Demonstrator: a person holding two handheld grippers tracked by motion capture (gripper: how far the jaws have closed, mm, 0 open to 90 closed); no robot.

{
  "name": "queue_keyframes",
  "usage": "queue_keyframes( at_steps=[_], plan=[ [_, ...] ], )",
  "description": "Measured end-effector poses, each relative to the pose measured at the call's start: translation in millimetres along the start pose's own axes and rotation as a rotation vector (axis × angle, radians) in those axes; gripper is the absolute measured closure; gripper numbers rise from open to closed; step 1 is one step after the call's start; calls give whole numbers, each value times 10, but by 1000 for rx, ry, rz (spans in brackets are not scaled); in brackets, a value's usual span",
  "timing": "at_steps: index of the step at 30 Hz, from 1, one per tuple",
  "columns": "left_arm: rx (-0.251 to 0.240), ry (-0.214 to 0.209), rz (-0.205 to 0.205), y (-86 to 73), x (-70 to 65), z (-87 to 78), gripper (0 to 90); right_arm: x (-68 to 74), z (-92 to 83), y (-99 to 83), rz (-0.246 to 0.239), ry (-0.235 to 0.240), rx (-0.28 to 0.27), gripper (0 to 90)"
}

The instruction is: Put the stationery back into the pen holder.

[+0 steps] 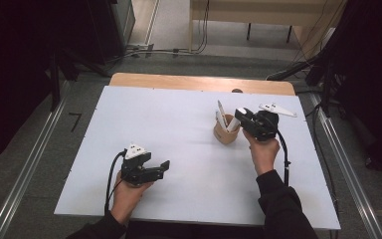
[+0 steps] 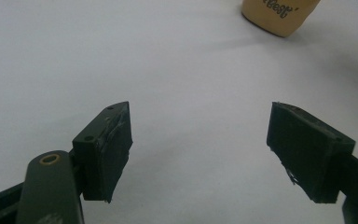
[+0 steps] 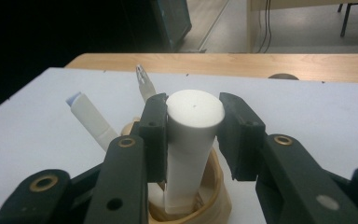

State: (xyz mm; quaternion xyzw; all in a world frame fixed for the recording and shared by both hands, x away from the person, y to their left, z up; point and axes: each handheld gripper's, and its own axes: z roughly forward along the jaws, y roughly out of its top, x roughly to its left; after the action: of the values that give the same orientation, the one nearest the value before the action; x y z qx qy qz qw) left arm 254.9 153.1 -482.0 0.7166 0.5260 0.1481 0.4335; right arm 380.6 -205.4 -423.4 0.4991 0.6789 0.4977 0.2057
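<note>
Nearest to us in the high view, the left claw [image 1: 163, 166] sits low over the white table [image 1: 179, 149] at its near left, held in the left hand [image 1: 127, 194], its cable looping back toward the sleeve. In the left gripper view we see its jaws spread wide with only bare table surface between them, and the base of a tan cup [image 2: 279, 16] with dark lettering farther off at the top edge. Farther out on the right, we see the right hand [image 1: 262, 152] raising the right claw [image 1: 239, 115] to the cup [image 1: 226, 133], which stands upright on the table right of centre. In the right gripper view the right claw [image 3: 193, 126] is closed on a thick white marker [image 3: 191, 140] standing in the cup [image 3: 212, 196], the jaws pressing its capped top from both sides. Two more white pens [image 3: 93, 119] lean out of the cup beyond it. Past the white surface we see the table's wooden far edge [image 1: 199, 82], then grey floor.
</note>
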Motion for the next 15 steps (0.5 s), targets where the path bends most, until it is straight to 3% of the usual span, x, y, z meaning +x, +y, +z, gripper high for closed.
queue_keyframes(
  at_steps=[3,8,15],
  plan=[
    [-1,-1,1,1,0,-3,220,20,32,-19,-28,-16,17,604],
    [0,-1,0,-2,-4,7,220,21,27,-22,-37,-9,25,537],
    [-1,-1,1,-2,-2,4,220,3,20,-27,-26,0,45,450]
  ],
)
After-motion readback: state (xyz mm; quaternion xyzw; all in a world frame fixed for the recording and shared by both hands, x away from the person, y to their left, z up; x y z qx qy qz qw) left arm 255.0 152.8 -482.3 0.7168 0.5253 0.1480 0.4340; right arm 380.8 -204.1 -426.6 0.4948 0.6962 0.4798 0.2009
